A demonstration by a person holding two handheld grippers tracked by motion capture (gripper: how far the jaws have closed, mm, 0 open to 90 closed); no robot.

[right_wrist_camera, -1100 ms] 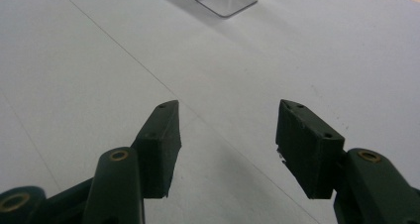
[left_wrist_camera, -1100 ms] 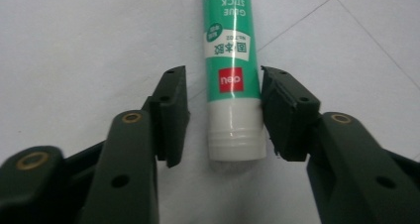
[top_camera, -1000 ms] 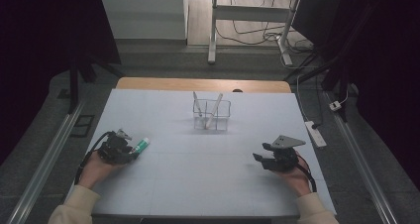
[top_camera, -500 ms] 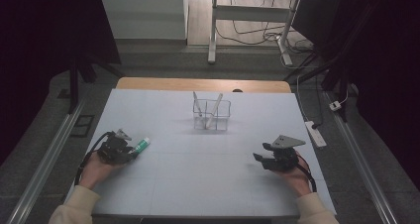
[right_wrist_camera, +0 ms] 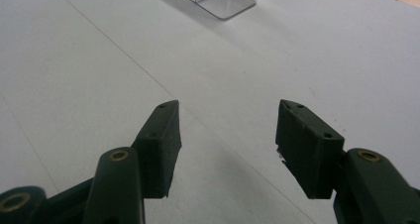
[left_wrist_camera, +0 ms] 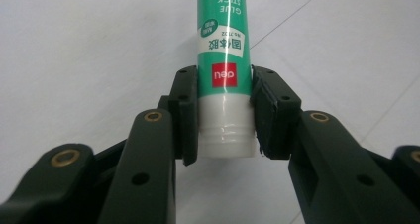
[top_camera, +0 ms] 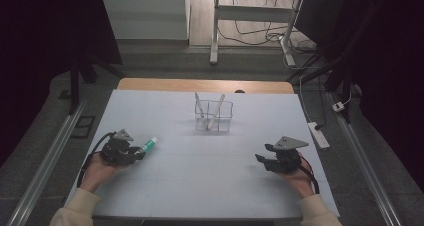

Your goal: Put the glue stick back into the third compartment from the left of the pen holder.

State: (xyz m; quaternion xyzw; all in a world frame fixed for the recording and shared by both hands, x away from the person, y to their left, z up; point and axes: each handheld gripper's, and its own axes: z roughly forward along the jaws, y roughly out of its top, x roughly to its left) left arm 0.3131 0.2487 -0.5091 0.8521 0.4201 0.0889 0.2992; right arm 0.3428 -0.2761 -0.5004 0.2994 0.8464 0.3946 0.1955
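1. At the near left of the table [top_camera: 165,186], the left gripper [top_camera: 134,153] is clamped on a glue stick [top_camera: 147,145]. In the left gripper view the two pads [left_wrist_camera: 184,112] press on the tube's white lower end and the red band above it, so most of the green body [left_wrist_camera: 221,30] juts out past the jaws. Gripping it low like that looks meant to leave the long end free to go in somewhere first.
2. The stick lies low over the sheet, pointing right and far; whether it touches the surface I cannot tell.
3. At the middle, towards the far side, a clear holder [top_camera: 214,117] stands upright with two pens [top_camera: 216,113] leaning in it. It seems the likely home for the glue, well apart from it for now.
4. At the near right, the right gripper [top_camera: 261,159] rests low with its jaws spread apart on nothing, aimed left, probably waiting out of the way.
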